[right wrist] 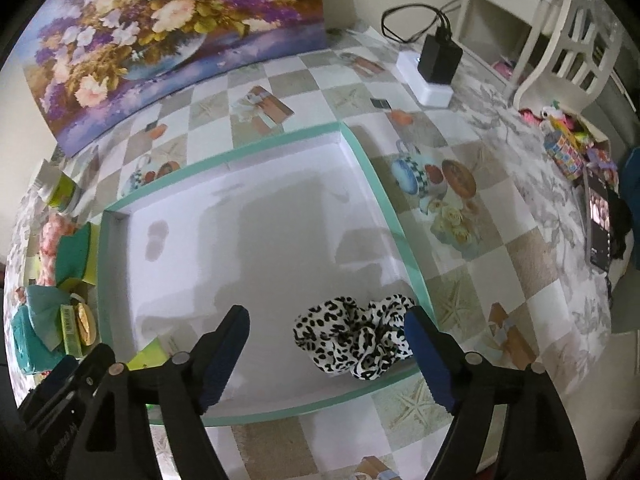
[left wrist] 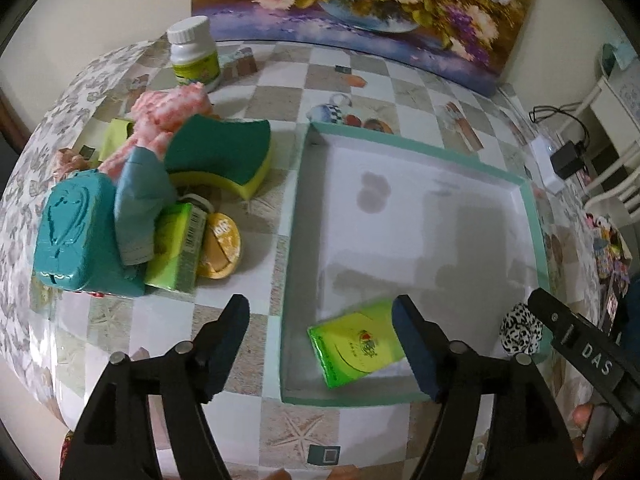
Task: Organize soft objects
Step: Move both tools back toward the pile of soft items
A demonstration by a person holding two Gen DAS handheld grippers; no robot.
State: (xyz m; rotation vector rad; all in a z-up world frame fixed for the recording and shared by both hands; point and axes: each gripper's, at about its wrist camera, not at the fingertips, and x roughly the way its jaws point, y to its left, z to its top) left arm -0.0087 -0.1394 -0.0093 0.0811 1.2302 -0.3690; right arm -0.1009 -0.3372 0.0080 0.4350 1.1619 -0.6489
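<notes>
Your left hand-held gripper (left wrist: 320,338) hangs steeply over the near left corner of the shallow teal-rimmed box (left wrist: 420,146), its jaws spread wide and pressing on nothing. A green tissue pack (left wrist: 356,354) lies flat on the white floor of the box in that corner, between the two blue pads but free of both; the right pad overlaps its edge in the left wrist view, and you cannot tell whether they touch.

Your right hand-held gripper (right wrist: 326,336) points down over the near right corner of the same box (right wrist: 240,148), its jaws likewise spread. The black-and-white leopard-print scrunchie (right wrist: 356,338) rests crumpled on the box floor against the right wall, just beside the right pad and not pinched.

On the table (left wrist: 280,100), left of the box, the unsorted things sit in a heap: a green and yellow sponge (left wrist: 224,156) tilted on top, a pink and white cloth (left wrist: 172,110) behind it, a pale blue folded cloth (left wrist: 138,204) leaning on a teal plastic case (left wrist: 76,232), a second green pack (left wrist: 174,248) propped on edge, and a round yellow tin (left wrist: 220,246) touching it. A white-capped bottle (left wrist: 194,54) stands upright behind the heap, near a flower painting (left wrist: 360,8) leaning on the wall. At the far right of the table a black charger (right wrist: 438,58) sits on a white block (right wrist: 424,80).
</notes>
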